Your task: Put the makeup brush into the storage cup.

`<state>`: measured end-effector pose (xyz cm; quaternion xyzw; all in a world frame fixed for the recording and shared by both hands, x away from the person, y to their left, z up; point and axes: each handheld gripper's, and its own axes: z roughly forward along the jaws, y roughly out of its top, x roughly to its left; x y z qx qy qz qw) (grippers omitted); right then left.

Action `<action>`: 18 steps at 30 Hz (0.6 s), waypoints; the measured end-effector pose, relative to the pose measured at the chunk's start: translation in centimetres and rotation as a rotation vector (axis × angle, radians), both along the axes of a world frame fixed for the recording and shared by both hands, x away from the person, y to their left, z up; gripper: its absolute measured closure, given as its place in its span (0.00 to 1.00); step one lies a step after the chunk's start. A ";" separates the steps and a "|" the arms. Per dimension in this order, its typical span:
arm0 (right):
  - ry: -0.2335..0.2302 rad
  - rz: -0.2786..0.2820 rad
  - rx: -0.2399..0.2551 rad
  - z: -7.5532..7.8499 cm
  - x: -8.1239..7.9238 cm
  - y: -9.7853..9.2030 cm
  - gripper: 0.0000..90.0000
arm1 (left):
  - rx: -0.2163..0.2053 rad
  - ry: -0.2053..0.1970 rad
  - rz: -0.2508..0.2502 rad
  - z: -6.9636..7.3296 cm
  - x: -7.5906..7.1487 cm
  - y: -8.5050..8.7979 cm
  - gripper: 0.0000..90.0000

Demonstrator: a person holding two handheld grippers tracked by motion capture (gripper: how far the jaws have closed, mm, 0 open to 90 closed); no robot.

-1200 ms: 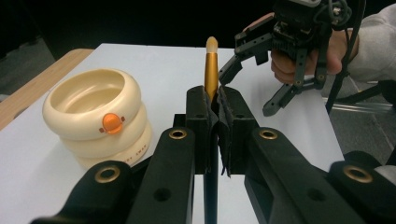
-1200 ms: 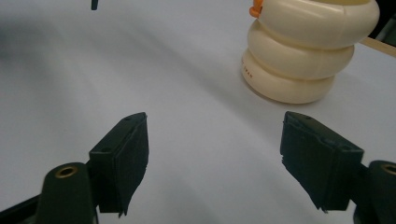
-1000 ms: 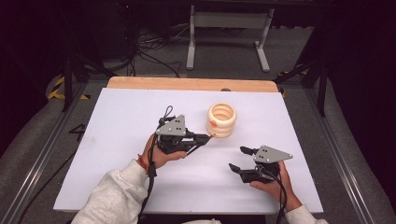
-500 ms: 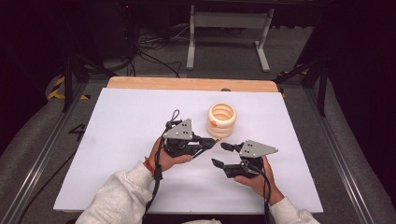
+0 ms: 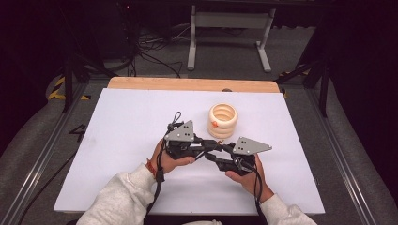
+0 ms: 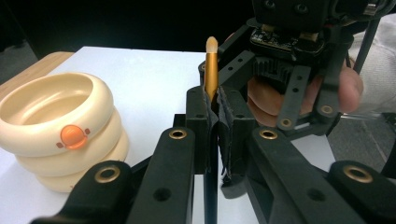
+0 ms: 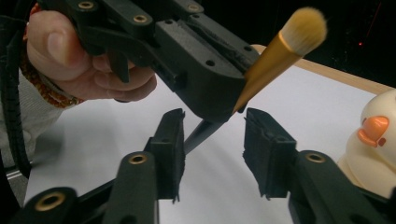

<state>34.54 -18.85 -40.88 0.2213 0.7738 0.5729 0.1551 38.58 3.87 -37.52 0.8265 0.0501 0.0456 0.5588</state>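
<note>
Moved in from the counter's right side to meet the left gripper (image 5: 213,146) near the middle: right gripper (image 7: 212,154), jaws just been closing, not yet touching the dark handle between them. Left jaws pressed together, pinching the brush (image 6: 211,70), bristles up. Just beside, toward the far edge, cream duck cup (image 5: 222,120).

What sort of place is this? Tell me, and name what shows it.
Probably a lab or studio set up for recording handling work. A table covered in plain white stands on a grey floor between metal rails; loose cables and a stand's legs lie behind it in a dark room.
</note>
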 end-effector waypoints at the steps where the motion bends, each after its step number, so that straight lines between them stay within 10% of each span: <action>1: 0.000 0.000 0.000 0.0 0.0 0.0 0.69 | 0.000 0.000 0.000 0.0 0.0 0.0 0.93; 18: 0.020 0.020 0.019 -0.2 0.1 -0.2 0.91 | -0.006 0.004 -0.015 -0.1 0.1 0.3 0.93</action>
